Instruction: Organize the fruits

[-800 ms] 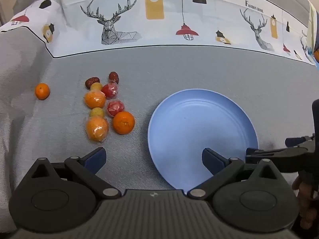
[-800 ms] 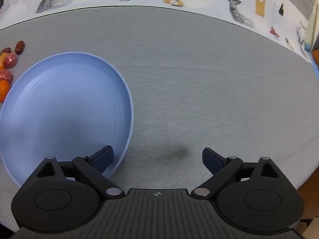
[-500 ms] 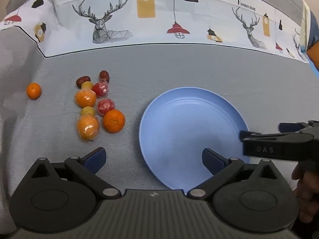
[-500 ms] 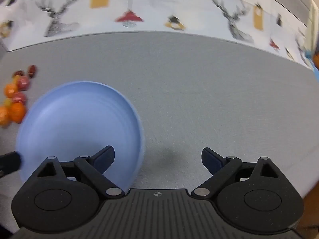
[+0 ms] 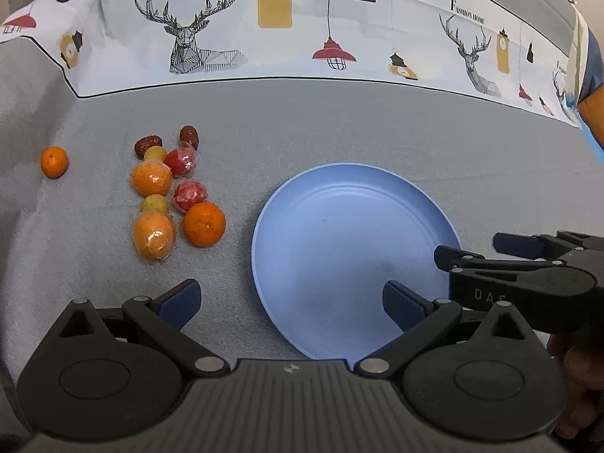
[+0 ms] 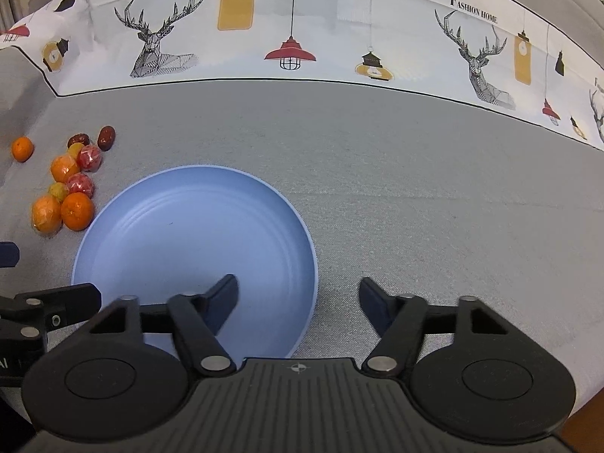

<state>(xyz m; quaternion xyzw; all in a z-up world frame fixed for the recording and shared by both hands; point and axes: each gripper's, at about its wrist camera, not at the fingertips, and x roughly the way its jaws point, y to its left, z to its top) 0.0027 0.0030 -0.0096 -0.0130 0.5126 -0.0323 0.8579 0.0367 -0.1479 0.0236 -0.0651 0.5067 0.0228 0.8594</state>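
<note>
Fruits (image 5: 170, 192) heaped at nine o'clock of my bare blue plate (image 5: 339, 188).
Left tongs (image 5: 290, 298) and right tongs (image 6: 298, 294) both spread apart, ready to pick.

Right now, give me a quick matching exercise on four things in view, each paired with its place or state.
1. blue plate
2. lone small orange
3. two dark red dates
4. left gripper

a. far end of the fruit cluster
b. open, holding nothing
c. apart, left of the cluster
d. empty, right of the cluster

Pairs: 1-d, 2-c, 3-a, 4-b
</note>
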